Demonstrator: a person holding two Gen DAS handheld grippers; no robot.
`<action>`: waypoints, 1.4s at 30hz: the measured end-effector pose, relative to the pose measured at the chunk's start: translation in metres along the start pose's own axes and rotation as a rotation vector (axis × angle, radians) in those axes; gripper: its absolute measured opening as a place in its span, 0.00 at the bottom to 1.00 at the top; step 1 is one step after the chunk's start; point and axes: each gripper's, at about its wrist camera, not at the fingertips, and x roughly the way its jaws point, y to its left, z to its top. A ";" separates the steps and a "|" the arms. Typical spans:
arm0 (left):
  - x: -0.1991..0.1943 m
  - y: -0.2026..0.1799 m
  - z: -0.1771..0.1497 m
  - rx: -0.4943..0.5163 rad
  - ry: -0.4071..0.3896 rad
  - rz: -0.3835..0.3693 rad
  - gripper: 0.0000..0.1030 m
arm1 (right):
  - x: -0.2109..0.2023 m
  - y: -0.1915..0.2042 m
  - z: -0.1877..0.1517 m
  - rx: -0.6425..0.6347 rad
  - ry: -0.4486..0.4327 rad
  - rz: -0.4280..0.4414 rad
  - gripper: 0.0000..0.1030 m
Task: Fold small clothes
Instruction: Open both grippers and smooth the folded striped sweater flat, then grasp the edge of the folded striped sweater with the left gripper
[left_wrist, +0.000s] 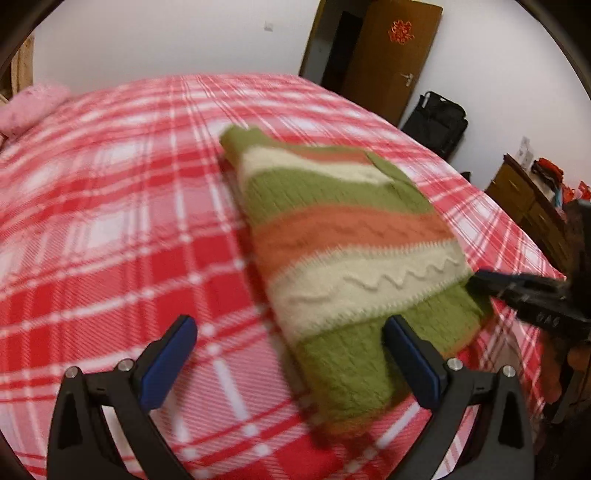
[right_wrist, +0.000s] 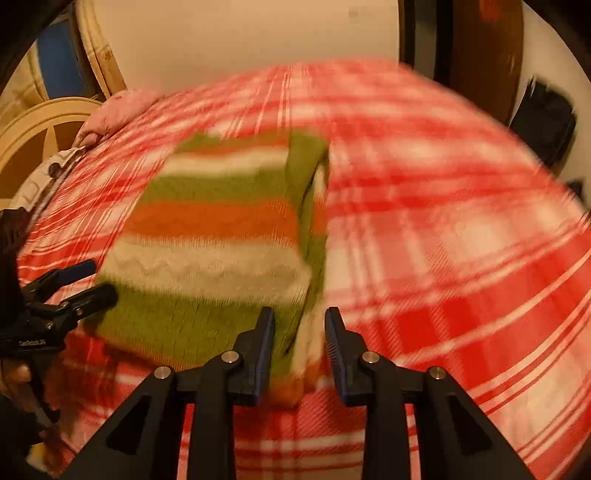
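Red-white plaid bedspread (left_wrist: 110, 221) | folded green-orange-cream striped knit sweater (left_wrist: 343, 236) on it | left gripper (left_wrist: 291, 354) wide, empty | right gripper (right_wrist: 300, 332) narrow, straddling sweater's near edge; pad contact unclear

Both wrist views look steeply down, close; they share the blurred, seemingly folded sweater (left_wrist: 347, 236).

Quick count: one folded knit sweater (left_wrist: 343, 236) striped green, orange and cream, on one red-and-white plaid bedspread (left_wrist: 110, 221). One pink pillow (left_wrist: 31, 107) far left, one brown wooden door (left_wrist: 388, 59), one black bag (left_wrist: 436, 122) far right.
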 end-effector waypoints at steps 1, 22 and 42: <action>0.000 0.001 0.003 0.006 -0.006 0.012 1.00 | -0.006 0.006 0.007 -0.027 -0.039 -0.015 0.29; 0.021 -0.004 0.010 -0.015 0.028 -0.039 1.00 | 0.053 -0.012 0.089 0.081 -0.045 0.171 0.77; 0.052 -0.008 0.021 -0.062 0.076 -0.120 1.00 | 0.149 -0.063 0.119 0.273 0.052 0.413 0.78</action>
